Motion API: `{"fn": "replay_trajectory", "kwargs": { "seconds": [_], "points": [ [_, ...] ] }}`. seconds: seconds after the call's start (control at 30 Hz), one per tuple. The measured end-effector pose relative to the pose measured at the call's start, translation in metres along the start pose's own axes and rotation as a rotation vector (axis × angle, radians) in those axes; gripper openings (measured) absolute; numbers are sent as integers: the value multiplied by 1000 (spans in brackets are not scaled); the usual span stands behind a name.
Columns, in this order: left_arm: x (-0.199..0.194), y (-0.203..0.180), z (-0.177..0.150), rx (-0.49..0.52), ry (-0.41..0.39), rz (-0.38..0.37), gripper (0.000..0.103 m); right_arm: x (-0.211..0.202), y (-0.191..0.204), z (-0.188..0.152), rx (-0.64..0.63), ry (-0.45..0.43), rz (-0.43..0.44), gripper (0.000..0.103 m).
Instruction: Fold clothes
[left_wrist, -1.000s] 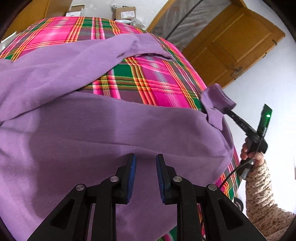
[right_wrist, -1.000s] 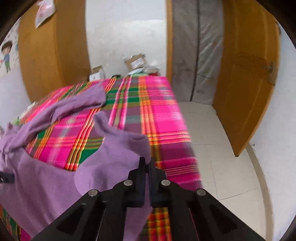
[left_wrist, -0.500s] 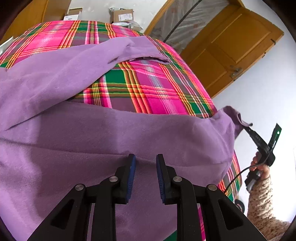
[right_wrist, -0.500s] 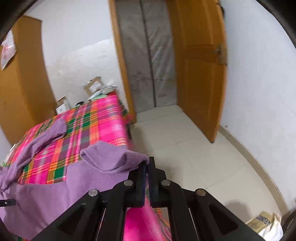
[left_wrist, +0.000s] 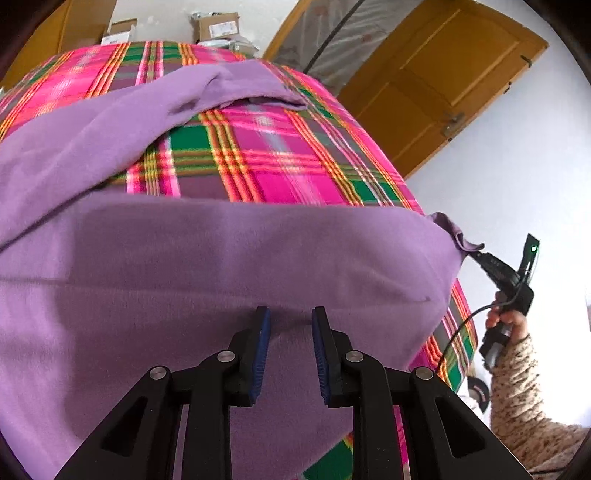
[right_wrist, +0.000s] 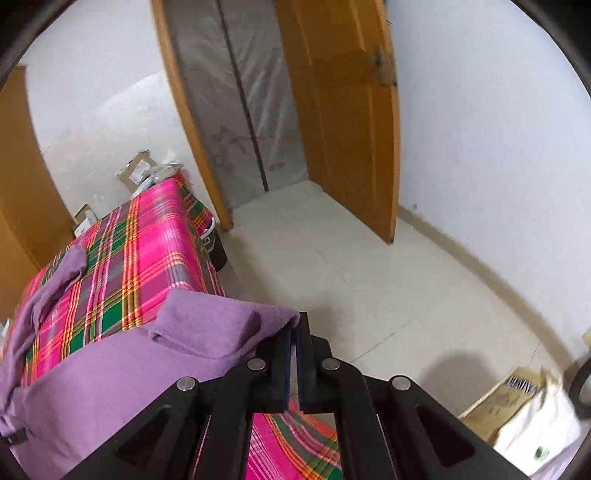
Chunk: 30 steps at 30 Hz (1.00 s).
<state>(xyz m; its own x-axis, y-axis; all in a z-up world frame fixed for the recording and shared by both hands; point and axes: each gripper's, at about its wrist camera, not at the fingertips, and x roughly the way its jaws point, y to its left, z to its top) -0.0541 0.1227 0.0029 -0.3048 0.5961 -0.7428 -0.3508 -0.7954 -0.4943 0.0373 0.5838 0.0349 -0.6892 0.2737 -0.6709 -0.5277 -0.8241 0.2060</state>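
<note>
Purple garment (left_wrist: 221, 266) spread over the plaid bed (left_wrist: 266, 162); right tongs (right_wrist: 294, 334) clenched on its corner, left tongs (left_wrist: 290, 325) released above. Best kept taut, edge level, no dragging.

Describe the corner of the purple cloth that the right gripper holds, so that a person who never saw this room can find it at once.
Start at the bed with the pink and green plaid cover. A purple garment lies across its near end. At the bed's edge nearest the open wooden door, one corner is pinched in the right gripper and pulled out past the edge over the floor; the rest of the garment rests on the cover.
</note>
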Motion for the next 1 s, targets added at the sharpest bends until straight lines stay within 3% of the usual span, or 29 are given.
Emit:
{"fn": "replay_trajectory", "kwargs": {
  "seconds": [0.67,0.77,0.87,1.0],
  "points": [
    [-19,12,-38,-33,-1,-97,24,17,-23,-7,188,80,-70,4],
    [-30,21,-40,-54,-32,-88,25,8,-18,-3,163,61,-100,6],
    [-45,32,-41,-84,-81,-80,25,-3,-9,2,123,29,-176,21],
    [-75,52,-38,-120,-165,-35,25,-24,16,9,50,-29,-190,21]
  ]
}}
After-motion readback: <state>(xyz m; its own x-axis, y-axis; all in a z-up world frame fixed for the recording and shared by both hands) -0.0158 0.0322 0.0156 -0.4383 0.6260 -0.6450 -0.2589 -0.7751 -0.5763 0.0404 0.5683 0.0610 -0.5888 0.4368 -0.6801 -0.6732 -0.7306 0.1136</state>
